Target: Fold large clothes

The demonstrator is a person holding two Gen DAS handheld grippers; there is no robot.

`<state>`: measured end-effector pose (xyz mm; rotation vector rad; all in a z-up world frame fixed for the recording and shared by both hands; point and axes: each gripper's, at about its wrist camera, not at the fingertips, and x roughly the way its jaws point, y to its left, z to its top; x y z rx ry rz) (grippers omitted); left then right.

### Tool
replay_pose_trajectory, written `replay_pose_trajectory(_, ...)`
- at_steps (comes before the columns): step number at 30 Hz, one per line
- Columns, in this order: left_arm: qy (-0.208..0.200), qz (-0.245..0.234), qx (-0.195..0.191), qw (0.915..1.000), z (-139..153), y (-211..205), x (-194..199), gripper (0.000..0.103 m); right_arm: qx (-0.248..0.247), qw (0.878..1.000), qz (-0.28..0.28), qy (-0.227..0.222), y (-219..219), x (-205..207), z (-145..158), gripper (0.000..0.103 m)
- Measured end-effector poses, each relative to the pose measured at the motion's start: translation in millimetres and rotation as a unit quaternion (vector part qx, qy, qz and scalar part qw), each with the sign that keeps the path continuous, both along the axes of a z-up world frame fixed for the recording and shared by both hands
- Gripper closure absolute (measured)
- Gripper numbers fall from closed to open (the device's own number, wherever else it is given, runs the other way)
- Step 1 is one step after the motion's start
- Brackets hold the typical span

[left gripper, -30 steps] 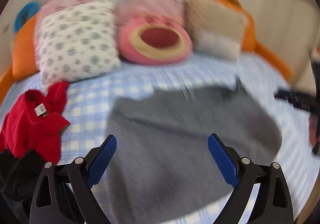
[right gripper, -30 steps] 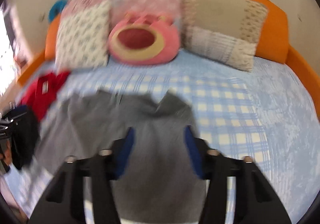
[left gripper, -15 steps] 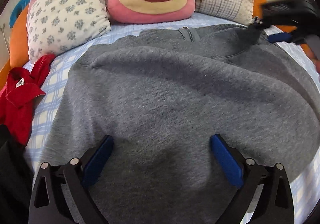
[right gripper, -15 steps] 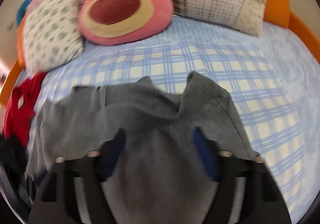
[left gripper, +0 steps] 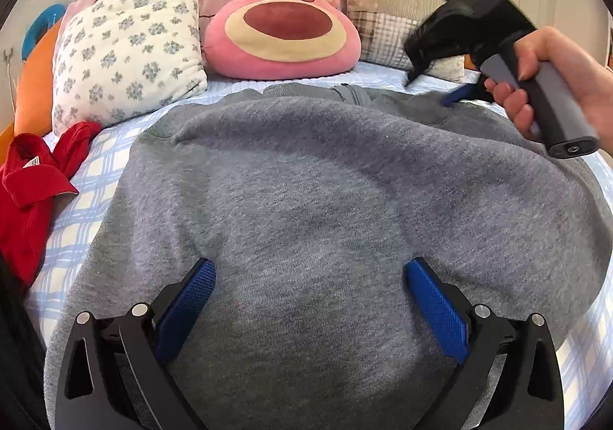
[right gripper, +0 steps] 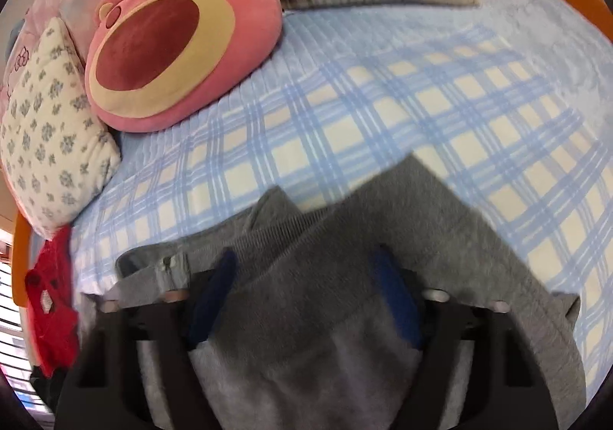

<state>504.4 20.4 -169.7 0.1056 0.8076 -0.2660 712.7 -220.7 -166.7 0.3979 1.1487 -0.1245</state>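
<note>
Your grey fleece sweatshirt (left gripper: pixel 325 200) lies spread on the bed with the blue-and-cream checked cover (right gripper: pixel 383 96), its zip collar pointing toward the round pink bear-face cushion (left gripper: pixel 283 35), which serves as the landmark here. Your left tool (left gripper: pixel 310 299) hangs released, jaws wide, over the hem end of the sweatshirt, the end farthest from the cushion, with nothing between its blue pads. Your right tool (right gripper: pixel 306 288) is at the collar end, nearest the cushion, and its jaws are closing with a ridge of grey fleece between them (the picture is too blurred there to say whether the pads already press on it). Judging by its look, the fabric is thick, soft and limp: it should bunch instead of holding a crease, sag when lifted by one point, and grip well on the ribbed edges. So take hold at a shoulder seam or the ribbed hem, both layers together. To the left of the cushion, past the white flowered pillow (left gripper: pixel 126 46), a crumpled red garment (left gripper: pixel 34 196) shows a small white label, its print too small to read; the pink bedding behind the cushion carries a cartoon cat-face print, with no legible writing.
</note>
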Motion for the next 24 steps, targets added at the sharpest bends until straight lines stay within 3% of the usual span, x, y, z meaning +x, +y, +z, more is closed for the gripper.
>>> replay_pose_trajectory(1,-0.002,0.000,-0.001,1.0000,0,0,0,0.002,0.005,1.000,0.000,0.010,3,2,-5,0.087)
replay_pose_trajectory(3,-0.004,0.000,-0.006,1.0000,0,1,-1,0.002,-0.007,0.999,0.015,0.029,7,1,-17,0.087)
replay_pose_trajectory(6,-0.007,0.000,-0.006,1.0000,-1,1,-1,0.002,-0.063,0.997,0.049,0.012,20,-4,-21,0.092)
replay_pose_trajectory(7,-0.008,0.000,-0.007,0.9999,-1,2,-1,0.002,-0.077,0.995,0.059,0.007,23,-4,-19,0.100)
replay_pose_trajectory(15,-0.016,0.004,-0.005,0.9998,-3,1,-4,0.002,-0.075,0.995,0.046,-0.056,2,-3,26,0.101)
replay_pose_trajectory(19,-0.017,0.004,-0.006,0.9998,-3,1,-4,0.002,-0.136,0.984,0.065,-0.096,7,-9,52,0.101)
replay_pose_trajectory(24,-0.018,0.005,-0.005,0.9998,-4,2,-3,0.002,-0.094,0.992,0.038,-0.081,-20,1,44,0.101)
